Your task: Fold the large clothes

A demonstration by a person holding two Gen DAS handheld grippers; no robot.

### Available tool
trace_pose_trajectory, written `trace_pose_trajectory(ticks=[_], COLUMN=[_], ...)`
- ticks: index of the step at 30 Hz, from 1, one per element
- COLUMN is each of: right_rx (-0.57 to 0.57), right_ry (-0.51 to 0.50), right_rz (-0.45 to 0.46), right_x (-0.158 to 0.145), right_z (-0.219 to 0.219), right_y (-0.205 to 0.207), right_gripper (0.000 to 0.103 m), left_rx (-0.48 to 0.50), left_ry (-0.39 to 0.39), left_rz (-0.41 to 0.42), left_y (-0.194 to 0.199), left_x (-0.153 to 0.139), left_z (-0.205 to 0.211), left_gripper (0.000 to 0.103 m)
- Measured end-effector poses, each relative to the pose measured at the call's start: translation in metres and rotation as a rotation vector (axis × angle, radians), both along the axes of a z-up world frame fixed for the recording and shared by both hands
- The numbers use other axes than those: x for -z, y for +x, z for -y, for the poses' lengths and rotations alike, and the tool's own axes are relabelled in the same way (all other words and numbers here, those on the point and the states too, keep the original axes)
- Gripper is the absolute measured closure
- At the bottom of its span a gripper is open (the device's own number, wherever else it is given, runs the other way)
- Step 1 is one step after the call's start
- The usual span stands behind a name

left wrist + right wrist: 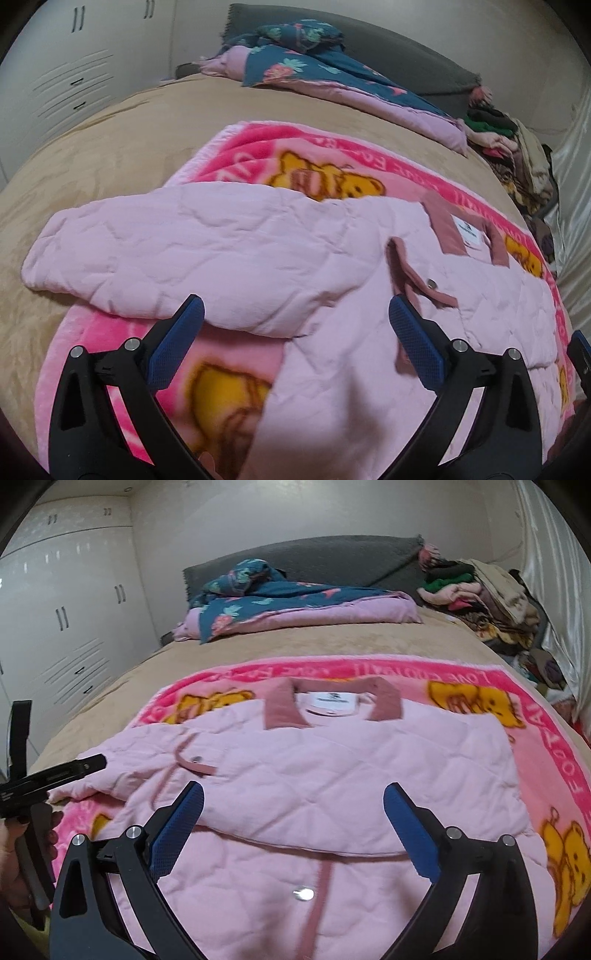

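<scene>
lying across the middle of both frames, the pink quilted jacket (332, 768) rests on a pink bear blanket (546, 746) on the beige bed (147, 672), collar toward the top. the left gripper (295, 321) and right gripper (293, 805) gape wide above it, holding nothing, blue pads (177, 834) clear of the fabric.

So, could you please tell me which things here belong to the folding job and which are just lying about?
In the job: pink quilted jacket, left gripper, right gripper.

Lying about: bear blanket under the jacket, floral quilt, clothes pile, wardrobe.
</scene>
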State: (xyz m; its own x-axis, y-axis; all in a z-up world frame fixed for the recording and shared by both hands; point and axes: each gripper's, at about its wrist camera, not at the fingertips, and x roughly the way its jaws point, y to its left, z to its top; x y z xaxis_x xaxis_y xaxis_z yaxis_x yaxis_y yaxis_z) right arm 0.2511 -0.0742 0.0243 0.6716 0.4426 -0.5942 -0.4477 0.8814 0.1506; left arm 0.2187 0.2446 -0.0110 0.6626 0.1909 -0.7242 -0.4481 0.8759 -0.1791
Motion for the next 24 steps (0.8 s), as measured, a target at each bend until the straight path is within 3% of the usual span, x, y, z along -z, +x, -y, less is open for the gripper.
trace_pose_trajectory(ticks=[24], right_rx=[-0.204], right_ry=[0.000], right_rz=[0.047], right_x=[-0.018], right_z=[-0.122], right_y=[-0.021], right_gripper=[0.005], left_rx=[-0.242], left_ry=[-0.044], left_rz=[0.039], left_y=[-0.038], left_x=[-0.003], left_z=[-0.085], left_gripper=[0.009])
